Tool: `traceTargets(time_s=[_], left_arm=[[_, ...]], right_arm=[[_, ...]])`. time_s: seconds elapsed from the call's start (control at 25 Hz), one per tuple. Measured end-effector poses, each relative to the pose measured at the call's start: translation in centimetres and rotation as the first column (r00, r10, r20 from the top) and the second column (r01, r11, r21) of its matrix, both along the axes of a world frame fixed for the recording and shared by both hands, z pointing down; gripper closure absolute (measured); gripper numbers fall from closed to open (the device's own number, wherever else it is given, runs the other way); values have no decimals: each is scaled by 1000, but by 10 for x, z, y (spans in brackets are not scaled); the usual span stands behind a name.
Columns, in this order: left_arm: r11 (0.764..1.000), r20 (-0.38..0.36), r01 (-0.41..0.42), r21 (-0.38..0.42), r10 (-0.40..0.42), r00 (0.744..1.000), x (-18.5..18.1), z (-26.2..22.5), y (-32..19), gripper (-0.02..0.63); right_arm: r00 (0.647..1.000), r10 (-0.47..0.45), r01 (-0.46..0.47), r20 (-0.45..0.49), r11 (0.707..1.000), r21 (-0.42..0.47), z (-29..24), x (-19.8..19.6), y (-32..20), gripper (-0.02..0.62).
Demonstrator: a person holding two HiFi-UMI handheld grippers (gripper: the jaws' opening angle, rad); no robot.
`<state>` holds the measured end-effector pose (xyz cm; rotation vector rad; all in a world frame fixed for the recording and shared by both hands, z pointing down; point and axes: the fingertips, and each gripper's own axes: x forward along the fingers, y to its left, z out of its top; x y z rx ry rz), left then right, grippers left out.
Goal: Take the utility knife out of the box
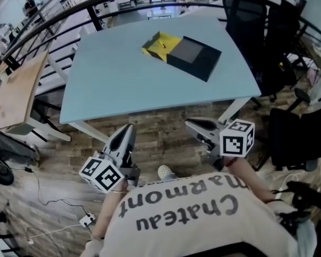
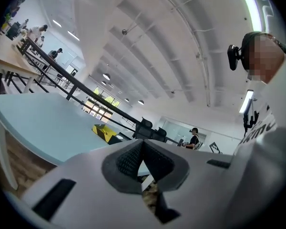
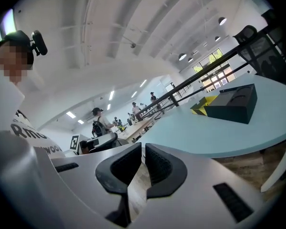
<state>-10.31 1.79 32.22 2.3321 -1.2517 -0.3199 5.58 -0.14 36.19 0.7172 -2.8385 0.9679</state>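
Observation:
A black and yellow box (image 1: pixel 184 52) lies on the far half of the light blue table (image 1: pixel 123 84). No utility knife shows in any view. My left gripper (image 1: pixel 127 128) hangs over the wooden floor, short of the table's near edge, its jaws shut with nothing between them. My right gripper (image 1: pixel 188 123) is level with it to the right, also shut and empty. In the left gripper view the box (image 2: pixel 105 131) is small and far beyond the closed left gripper (image 2: pixel 143 144). The right gripper view has the box (image 3: pixel 229 101) up to the right of the right gripper (image 3: pixel 143 147).
Black office chairs (image 1: pixel 257 31) stand at the table's right side. A wooden desk (image 1: pixel 18 90) and a dark railing (image 1: pixel 53 20) lie to the left. Cables (image 1: pixel 43 197) trail over the floor at lower left. People stand far off in the hall.

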Motion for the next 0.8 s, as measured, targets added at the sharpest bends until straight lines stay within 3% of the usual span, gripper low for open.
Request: traceTargets(time_s=[0.56,0.8], left_arm=[[997,-1,-79,-8,79,997,-42,3,-103,604],[995,-23,-101,-3,100,995,-47,4,-117,604]], right_arm=[[999,28,-28,-19,1000,3,-1,-49,-105,548],[990,28,-27,-135,1000,7,4,-42,-121,548]])
